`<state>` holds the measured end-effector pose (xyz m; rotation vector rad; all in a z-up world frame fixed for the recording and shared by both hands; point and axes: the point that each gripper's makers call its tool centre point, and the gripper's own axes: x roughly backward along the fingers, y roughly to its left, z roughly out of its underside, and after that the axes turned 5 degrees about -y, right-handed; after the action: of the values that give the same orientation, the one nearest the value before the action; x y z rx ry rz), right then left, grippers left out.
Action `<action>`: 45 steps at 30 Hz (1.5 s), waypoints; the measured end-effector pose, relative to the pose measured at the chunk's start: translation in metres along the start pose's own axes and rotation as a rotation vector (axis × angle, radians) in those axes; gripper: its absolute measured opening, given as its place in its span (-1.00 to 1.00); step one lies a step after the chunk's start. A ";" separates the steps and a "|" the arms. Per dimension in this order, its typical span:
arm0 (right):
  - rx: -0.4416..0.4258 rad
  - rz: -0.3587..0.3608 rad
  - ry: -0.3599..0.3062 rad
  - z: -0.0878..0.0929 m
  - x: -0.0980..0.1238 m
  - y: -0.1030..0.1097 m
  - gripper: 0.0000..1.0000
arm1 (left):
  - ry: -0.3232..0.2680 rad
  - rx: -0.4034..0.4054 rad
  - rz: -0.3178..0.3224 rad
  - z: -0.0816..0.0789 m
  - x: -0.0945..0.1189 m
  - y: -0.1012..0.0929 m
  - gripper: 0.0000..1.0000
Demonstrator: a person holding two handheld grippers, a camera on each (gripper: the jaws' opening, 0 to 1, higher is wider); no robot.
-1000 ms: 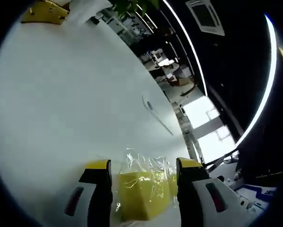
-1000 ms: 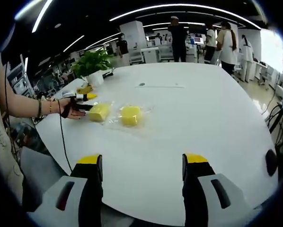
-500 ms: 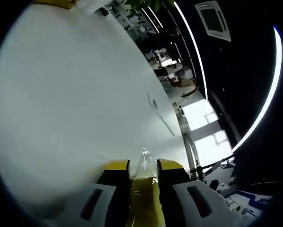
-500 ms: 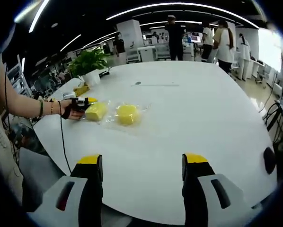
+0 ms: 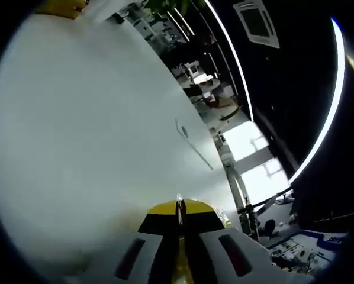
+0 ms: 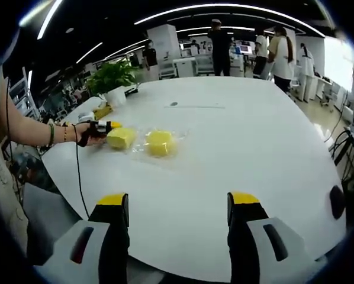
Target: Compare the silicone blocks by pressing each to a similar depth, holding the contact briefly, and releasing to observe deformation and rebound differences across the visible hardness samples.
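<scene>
Squeezing 1 yellow block (image 6: 121, 138), left claw (image 5: 180, 208) has jaws almost together to test squish. 2nd block (image 6: 159, 142) sits just beside. Right claw (image 6: 178, 204) wide open, empty, waiting above surface (image 6: 236, 142).

Left gripper view sits low and rolled right at the white table (image 5: 76, 130), skimming across it, while right gripper view looks back over that same table (image 6: 236, 136) from its near edge.
</scene>
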<state>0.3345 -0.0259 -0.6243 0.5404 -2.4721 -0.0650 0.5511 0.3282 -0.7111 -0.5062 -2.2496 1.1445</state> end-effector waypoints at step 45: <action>0.044 -0.087 -0.152 -0.020 0.026 0.024 0.22 | 0.096 -0.780 0.107 0.043 0.026 -0.145 -1.00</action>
<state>0.3183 -0.0123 -0.5898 0.6844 -2.6019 -0.0890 0.4927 0.2342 -0.6049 -0.9599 -2.5480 0.2252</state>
